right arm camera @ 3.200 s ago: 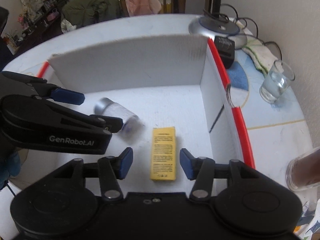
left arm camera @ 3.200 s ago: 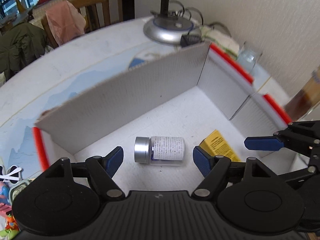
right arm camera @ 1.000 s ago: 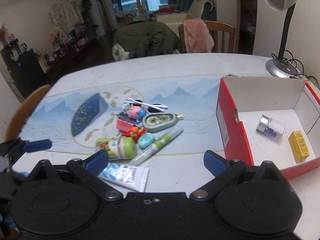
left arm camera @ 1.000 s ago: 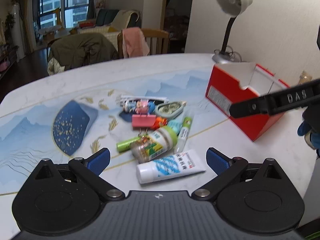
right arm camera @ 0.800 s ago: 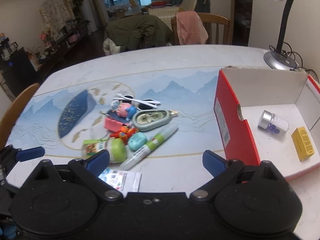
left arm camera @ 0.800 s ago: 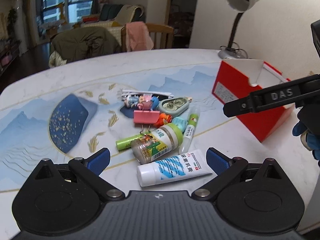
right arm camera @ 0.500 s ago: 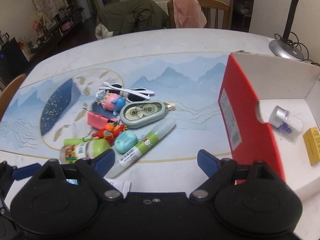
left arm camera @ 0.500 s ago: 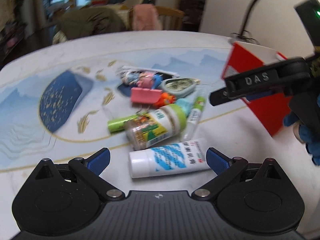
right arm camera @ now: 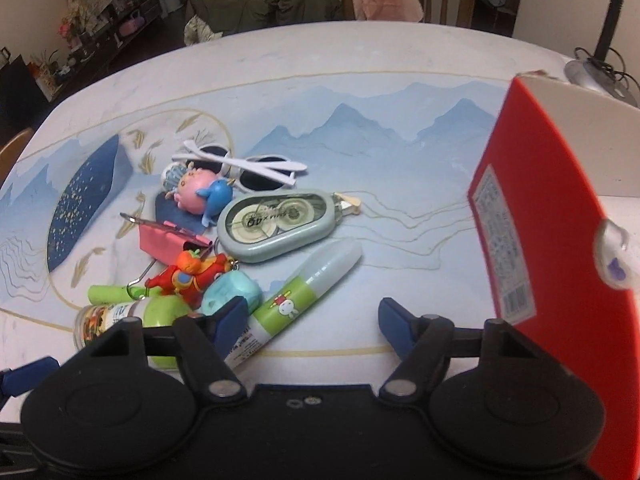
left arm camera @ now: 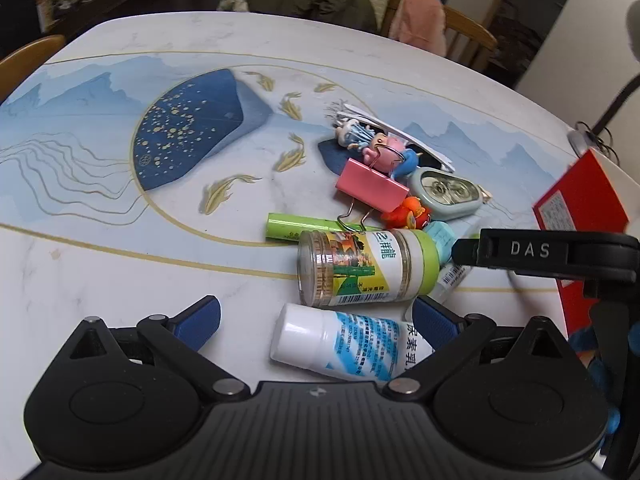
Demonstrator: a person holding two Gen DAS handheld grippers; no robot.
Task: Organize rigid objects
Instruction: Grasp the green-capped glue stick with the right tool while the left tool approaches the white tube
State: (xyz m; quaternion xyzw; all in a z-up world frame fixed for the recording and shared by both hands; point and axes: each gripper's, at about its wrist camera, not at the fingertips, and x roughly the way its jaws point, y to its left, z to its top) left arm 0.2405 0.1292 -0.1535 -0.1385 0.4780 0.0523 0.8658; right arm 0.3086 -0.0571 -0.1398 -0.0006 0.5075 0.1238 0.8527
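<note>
**Both grippers spread wide over the clutter pile**

The left gripper [left arm camera: 316, 322] is spread wide, holding nothing, its blue fingertips [left arm camera: 199, 320] on either side of a white tube with blue print [left arm camera: 344, 344] lying on the tabletop [left arm camera: 120, 272]. Just beyond the tube lies a clear jar with a green cap [left arm camera: 366, 266], on its side and touching a pink binder clip [left arm camera: 371, 187] and a green cylinder [left arm camera: 296, 229].

The right gripper [right arm camera: 312, 318] is also spread wide and empty, one fingertip [right arm camera: 232, 314] just beside a glue stick with a green label [right arm camera: 304, 292]. Beyond it lie a teal eraser [right arm camera: 230, 294], a red toy figure [right arm camera: 188, 274], a grey-green correction tape dispenser [right arm camera: 276, 224], a pink and blue figurine [right arm camera: 200, 194] and white sunglasses [right arm camera: 248, 168], all bunched together near the middle of the tabletop.

A red box [right arm camera: 560, 260] stands toward the right edge of the tabletop, apart from the pile.
</note>
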